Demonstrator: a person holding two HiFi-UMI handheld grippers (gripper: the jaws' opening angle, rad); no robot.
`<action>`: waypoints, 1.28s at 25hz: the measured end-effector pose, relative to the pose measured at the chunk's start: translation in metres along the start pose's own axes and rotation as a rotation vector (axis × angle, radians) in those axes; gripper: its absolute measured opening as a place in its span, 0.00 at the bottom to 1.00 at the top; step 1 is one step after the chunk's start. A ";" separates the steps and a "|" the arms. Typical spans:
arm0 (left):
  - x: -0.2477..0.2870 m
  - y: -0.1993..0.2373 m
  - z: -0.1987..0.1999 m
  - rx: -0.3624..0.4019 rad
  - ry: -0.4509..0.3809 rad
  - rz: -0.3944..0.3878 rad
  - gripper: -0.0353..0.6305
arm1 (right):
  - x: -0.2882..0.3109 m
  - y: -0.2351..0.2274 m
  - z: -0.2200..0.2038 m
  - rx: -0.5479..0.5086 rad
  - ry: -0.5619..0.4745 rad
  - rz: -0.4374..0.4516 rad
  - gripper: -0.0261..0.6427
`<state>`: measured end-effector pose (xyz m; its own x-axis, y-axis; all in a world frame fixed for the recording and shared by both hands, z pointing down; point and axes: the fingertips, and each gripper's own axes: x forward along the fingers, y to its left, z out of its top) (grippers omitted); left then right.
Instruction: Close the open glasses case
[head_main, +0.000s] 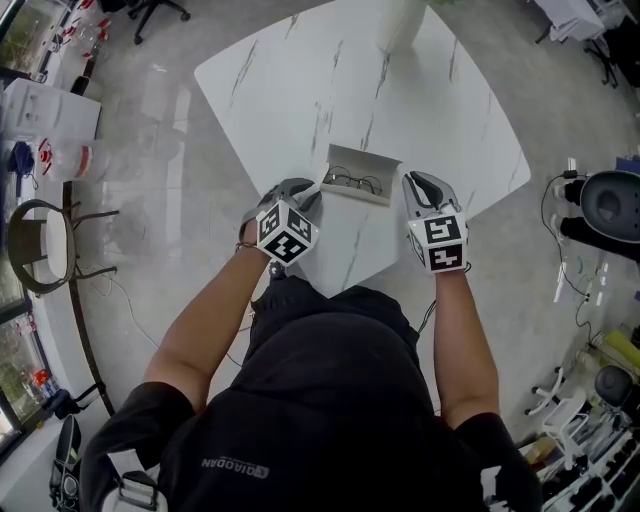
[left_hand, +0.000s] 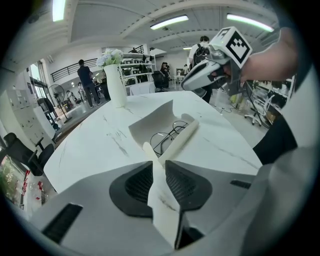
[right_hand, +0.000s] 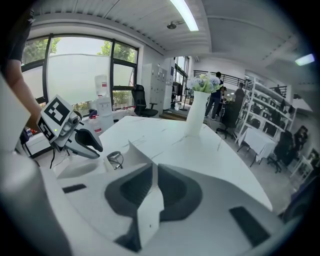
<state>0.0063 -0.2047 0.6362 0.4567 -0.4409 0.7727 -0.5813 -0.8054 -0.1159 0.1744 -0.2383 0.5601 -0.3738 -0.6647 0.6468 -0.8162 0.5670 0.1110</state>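
Workshop floor and shelving lie all round a white marble table (head_main: 300, 80), with people standing far off and a tall white vase (left_hand: 116, 85) of flowers at the table's far side. Near the front edge, close to the person, sits the case (head_main: 358, 165). It is open, with its back wall upright and its flaps spread.

The left gripper (left_hand: 159, 167) is clamped on a thin white flap at the case's left end, and the panel runs up between the dark pads. The right gripper (right_hand: 152, 177) is likewise clenched on a flap at the right end, so the case is pinched from both sides. Glasses (head_main: 352, 181) with thin wire rims lie inside against the back wall.

The case looks like a light folding shell of flat, stiff panels hinged at creases. It should fold easily and would slide on the smooth marble if pushed from one side only. The flap edges, as now, seem the right hold, since squeezing the middle would risk pressing on the fragile frames. The flaps probably need to be brought over together, keeping the lenses clear of the closing edge.
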 end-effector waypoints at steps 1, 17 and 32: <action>0.003 0.000 -0.001 0.004 0.004 -0.003 0.18 | 0.002 0.000 -0.001 0.000 0.001 0.000 0.09; 0.019 -0.004 -0.003 0.117 0.047 -0.021 0.18 | 0.003 0.000 -0.005 -0.001 0.004 -0.015 0.09; 0.025 -0.008 -0.006 0.167 0.044 -0.063 0.16 | -0.002 0.000 -0.014 0.032 0.017 -0.030 0.09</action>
<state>0.0185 -0.2070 0.6606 0.4568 -0.3729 0.8076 -0.4311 -0.8869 -0.1657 0.1811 -0.2301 0.5694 -0.3421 -0.6726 0.6562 -0.8406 0.5311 0.1061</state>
